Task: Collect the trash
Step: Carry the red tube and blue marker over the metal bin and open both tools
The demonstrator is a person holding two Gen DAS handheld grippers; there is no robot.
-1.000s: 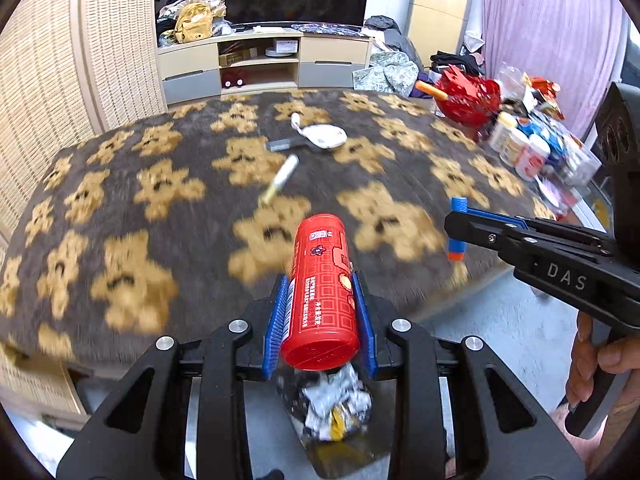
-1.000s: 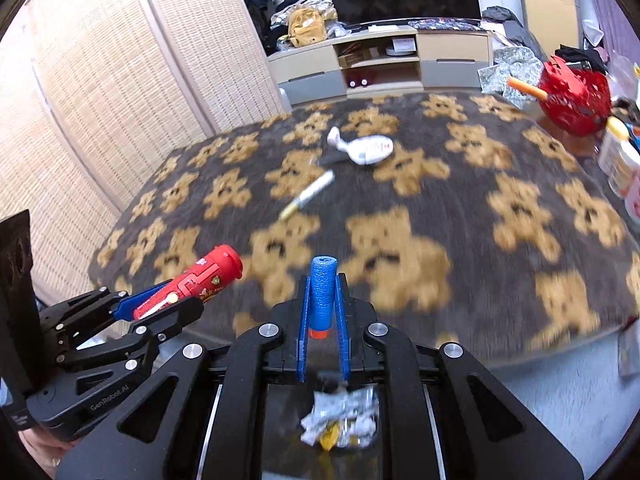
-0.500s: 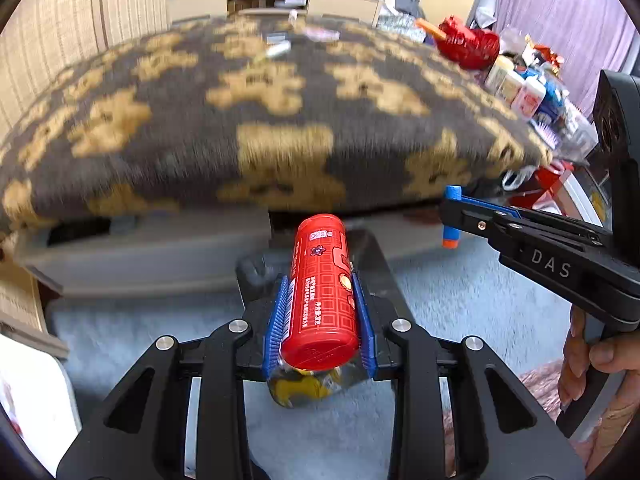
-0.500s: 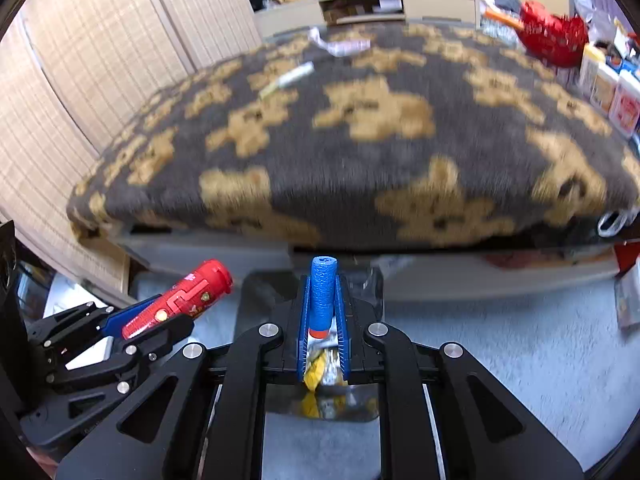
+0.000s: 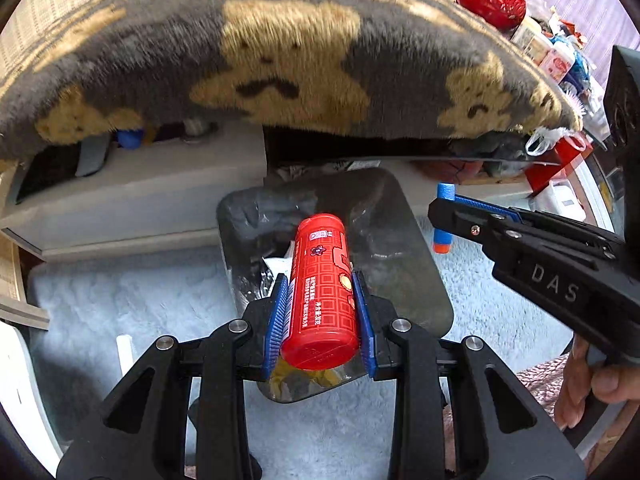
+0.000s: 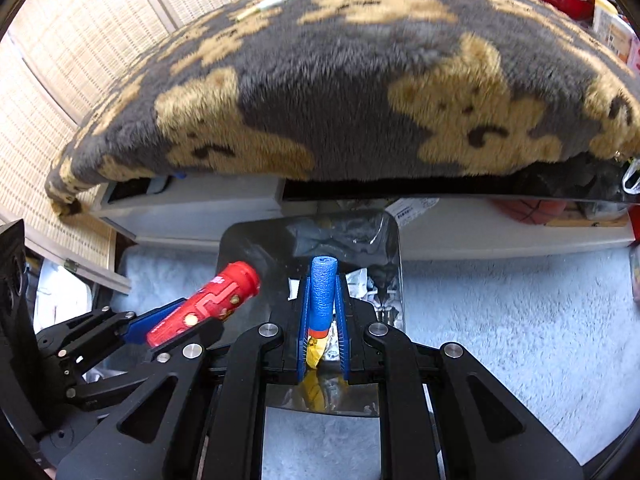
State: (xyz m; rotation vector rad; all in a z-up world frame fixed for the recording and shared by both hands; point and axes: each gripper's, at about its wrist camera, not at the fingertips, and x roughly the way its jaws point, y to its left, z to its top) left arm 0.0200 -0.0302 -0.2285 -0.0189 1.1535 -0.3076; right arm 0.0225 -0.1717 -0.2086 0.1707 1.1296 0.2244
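Above the half-hidden trash bin (image 5: 400,216), left claw (image 5: 320,312) grips a red tube (image 5: 322,292), right claw (image 6: 323,320) a foam dart (image 6: 323,292).

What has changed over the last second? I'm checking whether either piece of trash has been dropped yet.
Both grippers came down from above the bear-print blanket to just over the trash bin on the floor. Nothing was let go: the left gripper still clamps the red tube, and the right gripper still clamps the blue foam dart.
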